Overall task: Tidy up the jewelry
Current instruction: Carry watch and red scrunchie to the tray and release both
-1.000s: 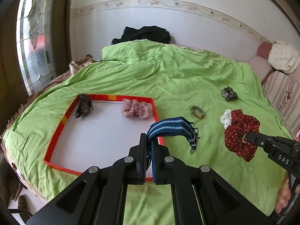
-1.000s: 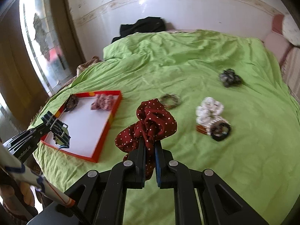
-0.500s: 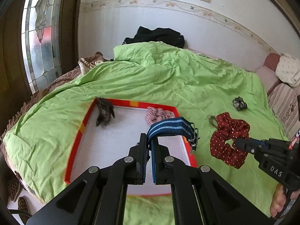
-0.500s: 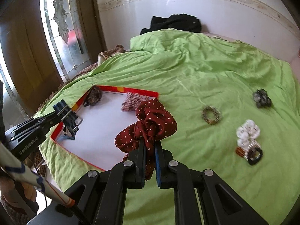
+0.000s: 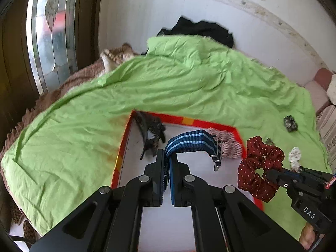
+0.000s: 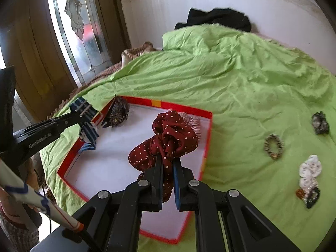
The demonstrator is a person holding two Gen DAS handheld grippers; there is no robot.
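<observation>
My left gripper (image 5: 166, 157) is shut on a navy strap with light blue stripes and a metal buckle (image 5: 192, 141), which arches over the white floor of the red-rimmed tray (image 5: 190, 121). My right gripper (image 6: 167, 163) is shut on a dark red scrunchie with white dots (image 6: 168, 136), held above the same tray (image 6: 180, 107). In the tray lie a dark feathery hair clip (image 5: 151, 130) and a pink-and-white scrunchie (image 5: 229, 145). From the right wrist view the left gripper (image 6: 84, 113) shows at the tray's left edge with the strap (image 6: 89, 133) hanging from it.
On the green bedspread (image 6: 241, 79) right of the tray lie a beaded bracelet (image 6: 273, 147), a dark scrunchie (image 6: 320, 124), a white scrunchie (image 6: 310, 171) and a dark hair tie (image 6: 310, 197). Black clothing (image 6: 218, 17) lies by the wall. A glass door (image 6: 79, 21) stands at left.
Both grippers have travelled left with their loads, from over the bedspread to over the tray. The loose items on the bedspread now sit further right in both views.
</observation>
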